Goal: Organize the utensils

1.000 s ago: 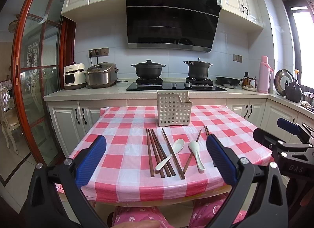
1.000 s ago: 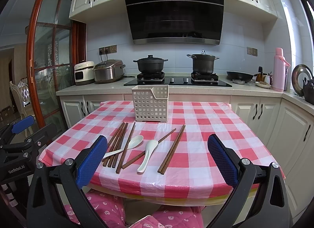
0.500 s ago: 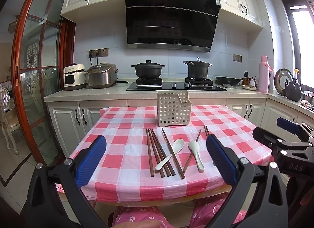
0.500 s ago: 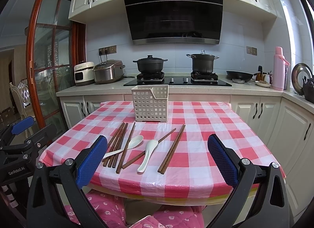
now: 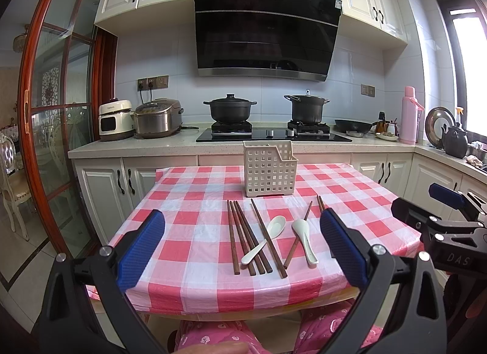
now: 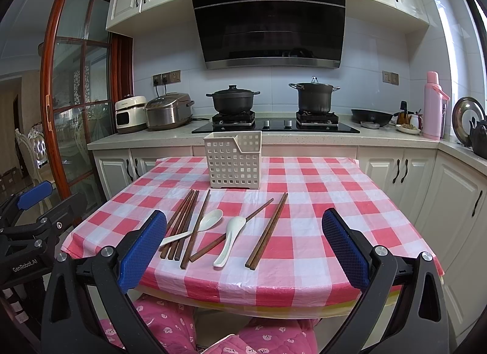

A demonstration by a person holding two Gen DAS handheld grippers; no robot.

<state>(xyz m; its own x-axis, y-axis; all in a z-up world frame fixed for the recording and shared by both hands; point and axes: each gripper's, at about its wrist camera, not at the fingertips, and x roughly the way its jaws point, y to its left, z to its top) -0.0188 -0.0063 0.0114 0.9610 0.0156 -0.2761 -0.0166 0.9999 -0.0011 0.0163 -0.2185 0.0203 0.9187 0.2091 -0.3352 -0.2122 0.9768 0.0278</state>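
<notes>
Hovering short of the near edge of the table (image 5: 188,250), both grippers hang over the person's pink-patterned lap, neither touching anything. At far left a red-framed glass door (image 5: 54,128) borders open floor beside the table's left edge. The left gripper (image 5: 242,249) has its blue-padded fingers spread wide and holds nothing; the red-and-white checked cloth between its pads and the table's left edge is bare. Next comes a bundle of dark wooden chopsticks (image 5: 240,236), lying close together and running away from the near edge toward the basket. A single chopstick (image 5: 268,236) lies just right of them, slanted, crossing over the handle of a white ceramic spoon (image 5: 266,241) whose bowl points away. Another white spoon (image 5: 303,239) lies to the right, bowl also away, just beside a further slanted chopstick (image 6: 229,230). In the right wrist view a pair of chopsticks (image 6: 268,229) lies rightmost, side by side, with a broad bare stretch of cloth beyond them to the table's right edge. The white lattice basket (image 5: 269,169) stands upright behind the utensils, near the table's far edge and close to the counter (image 5: 137,148); whether anything lies inside cannot be told. The right gripper (image 6: 243,249) is likewise wide apart and empty, with white cabinets (image 6: 456,189) flanking the table's right side.
</notes>
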